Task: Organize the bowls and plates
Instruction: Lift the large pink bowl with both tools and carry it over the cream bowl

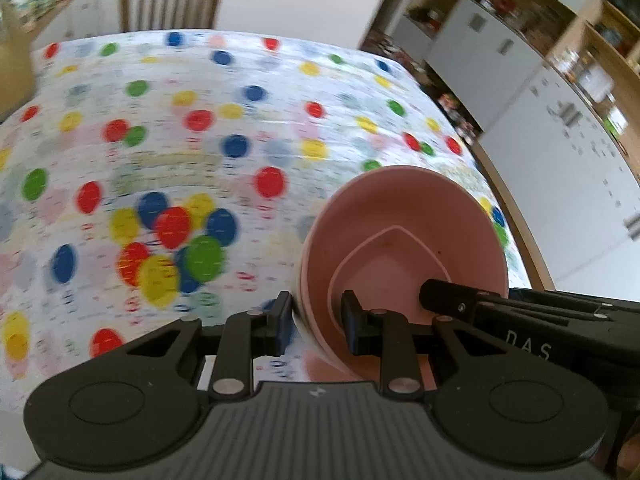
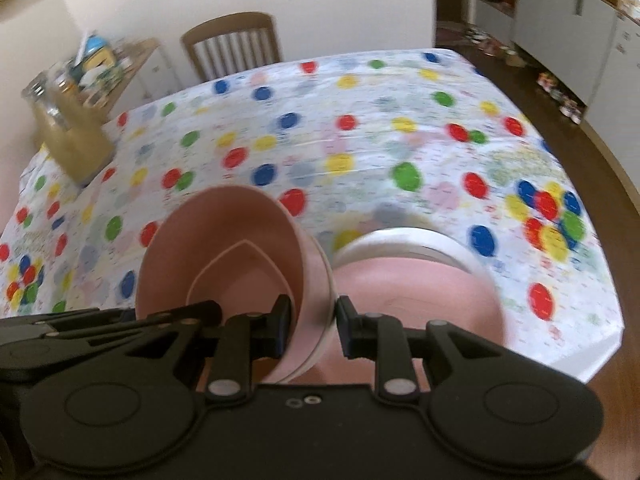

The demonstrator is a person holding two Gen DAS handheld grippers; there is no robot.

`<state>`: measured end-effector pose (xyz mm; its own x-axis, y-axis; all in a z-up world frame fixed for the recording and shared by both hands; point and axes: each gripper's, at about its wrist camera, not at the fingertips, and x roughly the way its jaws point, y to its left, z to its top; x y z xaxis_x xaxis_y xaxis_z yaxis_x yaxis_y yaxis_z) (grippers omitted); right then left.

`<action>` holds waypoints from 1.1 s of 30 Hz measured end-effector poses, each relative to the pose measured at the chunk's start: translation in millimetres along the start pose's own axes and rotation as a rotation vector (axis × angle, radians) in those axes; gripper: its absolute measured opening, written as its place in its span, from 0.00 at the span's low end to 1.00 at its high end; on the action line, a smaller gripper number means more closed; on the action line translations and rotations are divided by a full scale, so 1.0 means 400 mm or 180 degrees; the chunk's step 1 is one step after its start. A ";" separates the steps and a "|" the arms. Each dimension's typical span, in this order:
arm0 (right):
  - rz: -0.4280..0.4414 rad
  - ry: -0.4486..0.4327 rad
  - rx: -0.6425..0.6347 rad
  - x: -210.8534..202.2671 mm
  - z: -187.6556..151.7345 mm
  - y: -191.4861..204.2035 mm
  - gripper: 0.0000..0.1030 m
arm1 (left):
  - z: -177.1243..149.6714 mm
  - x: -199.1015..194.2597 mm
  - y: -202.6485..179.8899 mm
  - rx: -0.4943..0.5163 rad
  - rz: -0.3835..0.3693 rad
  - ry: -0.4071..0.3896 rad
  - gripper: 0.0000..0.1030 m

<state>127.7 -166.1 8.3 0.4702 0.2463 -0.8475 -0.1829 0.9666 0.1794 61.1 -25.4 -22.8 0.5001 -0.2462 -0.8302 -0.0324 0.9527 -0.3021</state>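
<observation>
Your left gripper and right gripper each pinch opposite rims of the pink bowl stack, jaws nearly closed on its wall; the pink plate lies just beyond the right jaws, lower down on the balloon tablecloth

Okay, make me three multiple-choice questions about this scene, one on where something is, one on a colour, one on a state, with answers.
1. Where is the wooden chair?
A. At the table's far side
B. Lying on the floor
C. On the table

2. What colour is the held stack of bowls?
A. Green
B. Pink
C. Black

3. How is the stack held?
A. By neither gripper
B. By the left gripper only
C. By both, the right gripper too

Answers: 1 A, its back rises beyond the far edge. 2 B, pink in both views. 3 C, each gripper's fingers straddle the rim.
</observation>
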 end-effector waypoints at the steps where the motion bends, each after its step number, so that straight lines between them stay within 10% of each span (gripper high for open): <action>1: -0.0023 -0.0004 0.0039 -0.003 -0.003 -0.019 0.22 | 0.003 0.011 -0.017 0.0041 -0.0022 0.0029 0.25; 14: -0.0190 0.0100 0.0479 0.005 -0.007 -0.227 0.22 | 0.044 0.145 -0.189 0.0457 -0.0128 0.0361 0.25; 33: -0.0111 0.0574 0.0543 0.153 0.000 -0.293 0.22 | 0.046 0.284 -0.186 0.0359 0.0073 0.0742 0.25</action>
<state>177.9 -264.2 -64.6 0.3092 0.2108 -0.9273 -0.0137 0.9760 0.2173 136.4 -121.1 -86.1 0.2868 -0.2462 -0.9258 0.0619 0.9691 -0.2386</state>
